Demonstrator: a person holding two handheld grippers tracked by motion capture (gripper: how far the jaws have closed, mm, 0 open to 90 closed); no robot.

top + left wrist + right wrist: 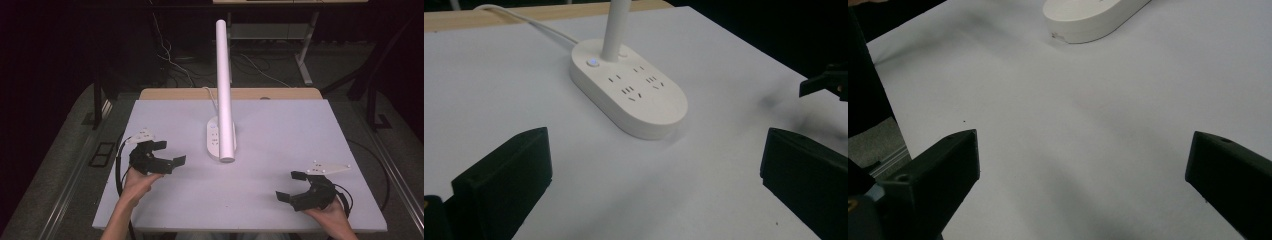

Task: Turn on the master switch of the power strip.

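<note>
- 1 white desk lamp [220, 141] stands near the middle of the pale grey tabletop [280, 200], between the 2 grippers and apart from both.
- Its base [629, 90] is a flat, rounded oval with several socket slots on top and a small button [593, 62] glowing blue beside the stem.
- Its white tube-shaped stem [223, 85] rises from the base; a white cable [531, 21] trails off toward the tabletop's far edge.
- Left gripper [167, 154]: jaws spread wide, holding nothing.
- Right gripper [291, 186]: jaws spread wide, holding nothing.

Bare forearms; each black tool [166, 153] carries a grey plate and cable
</note>
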